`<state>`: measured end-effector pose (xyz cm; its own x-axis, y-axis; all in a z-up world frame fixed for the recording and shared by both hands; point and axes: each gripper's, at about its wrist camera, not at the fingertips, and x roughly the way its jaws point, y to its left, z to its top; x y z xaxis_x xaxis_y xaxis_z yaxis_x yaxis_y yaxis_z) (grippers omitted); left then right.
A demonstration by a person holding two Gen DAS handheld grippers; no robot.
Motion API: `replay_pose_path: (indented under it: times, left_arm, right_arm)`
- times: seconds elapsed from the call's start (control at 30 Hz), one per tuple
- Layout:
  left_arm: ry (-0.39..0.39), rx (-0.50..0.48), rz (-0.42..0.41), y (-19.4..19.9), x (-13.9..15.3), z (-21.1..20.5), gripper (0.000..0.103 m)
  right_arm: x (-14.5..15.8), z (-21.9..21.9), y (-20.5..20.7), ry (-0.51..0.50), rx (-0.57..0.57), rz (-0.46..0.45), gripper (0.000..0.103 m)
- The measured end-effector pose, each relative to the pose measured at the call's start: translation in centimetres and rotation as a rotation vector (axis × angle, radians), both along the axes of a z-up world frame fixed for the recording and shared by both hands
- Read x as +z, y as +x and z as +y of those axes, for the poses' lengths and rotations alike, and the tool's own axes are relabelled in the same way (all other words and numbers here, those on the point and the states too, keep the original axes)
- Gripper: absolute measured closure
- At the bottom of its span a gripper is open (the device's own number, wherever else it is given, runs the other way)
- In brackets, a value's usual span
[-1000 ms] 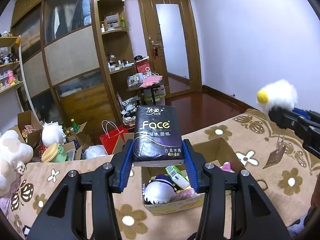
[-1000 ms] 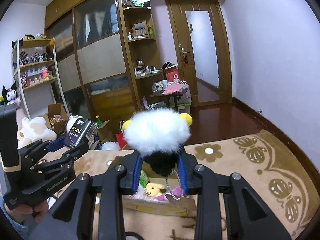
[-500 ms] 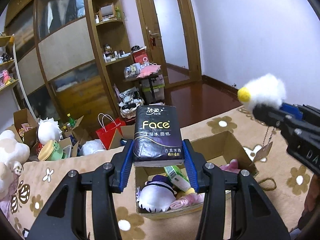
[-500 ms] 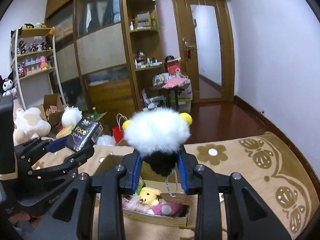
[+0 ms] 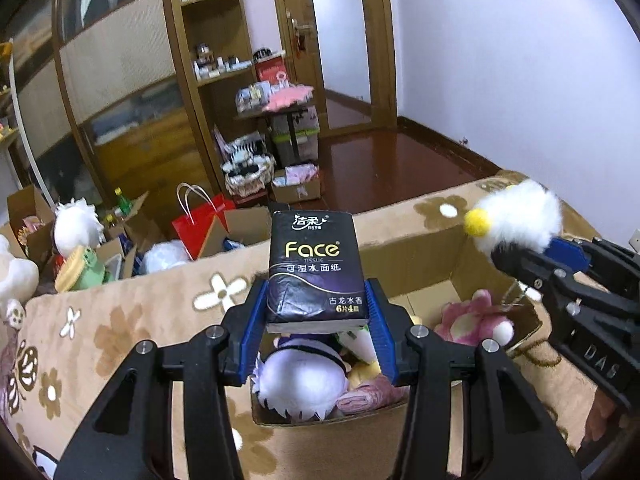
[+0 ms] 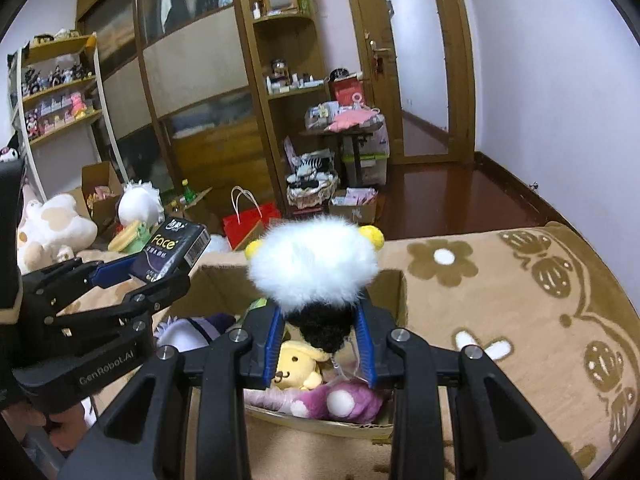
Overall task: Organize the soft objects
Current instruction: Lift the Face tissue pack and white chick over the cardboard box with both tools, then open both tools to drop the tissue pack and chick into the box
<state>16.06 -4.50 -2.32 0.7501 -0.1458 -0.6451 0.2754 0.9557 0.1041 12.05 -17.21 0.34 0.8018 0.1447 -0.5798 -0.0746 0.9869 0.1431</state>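
Note:
My left gripper (image 5: 316, 320) is shut on a black Face tissue pack (image 5: 315, 268), held above an open cardboard box (image 5: 424, 248) on the brown flowered bed cover. My right gripper (image 6: 320, 340) is shut on a fluffy white plush with yellow ears and a black body (image 6: 314, 268), held over the same box (image 6: 394, 292); it also shows in the left wrist view (image 5: 520, 220). The tissue pack also shows in the right wrist view (image 6: 176, 250). The box holds a white and purple plush (image 5: 300, 380), a yellow plush (image 6: 294, 366) and a pink plush (image 5: 476, 316).
The flowered bed cover (image 6: 520, 300) spreads around the box. Beyond the bed stand a red bag (image 5: 200, 220), open cartons with toys (image 5: 80, 248), a white plush (image 6: 52, 232), a wooden wardrobe (image 5: 120, 80), shelves and a door (image 6: 420, 60).
Both grippers have moved down and closer over the box, which now looks larger. The right gripper with the fluffy plush has come nearer to the left one. Both grips are unchanged.

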Motion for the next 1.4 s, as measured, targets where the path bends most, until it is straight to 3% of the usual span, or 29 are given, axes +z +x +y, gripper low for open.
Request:
replay_pose_path:
  times: [0.3, 0.73, 0.9, 1.13, 1.2, 1.4]
  left_arm:
    - [-0.001, -0.014, 0.113, 1.3, -2.9, -0.1, 0.056]
    - [0.039, -0.009, 0.132, 1.3, -4.1, -0.2, 0.056]
    - [0.061, -0.008, 0.110, 0.6, -3.7, 0.0, 0.051]
    - [0.071, 0.004, 0.089, -0.6, -2.6, 0.6, 0.044]
    - [0.076, 0.011, 0.082, -1.1, -2.3, 0.9, 0.034]
    - [0.058, 0.016, 0.077, -2.7, -0.8, 1.6, 0.030]
  right_arm:
    - [-2.4, 1.2, 1.0, -0.022, 0.031, 0.071, 0.069]
    - [-4.2, 0.9, 1.2, -0.026, 0.013, 0.137, 0.066]
    - [-3.9, 1.1, 0.9, -0.026, 0.022, 0.133, 0.064]
    - [-2.6, 1.9, -0.4, -0.039, 0.030, 0.097, 0.047]
    - [-2.1, 2.1, -0.8, -0.043, 0.028, 0.091, 0.044]
    - [-0.5, 2.0, -2.3, -0.041, 0.013, 0.075, 0.035]
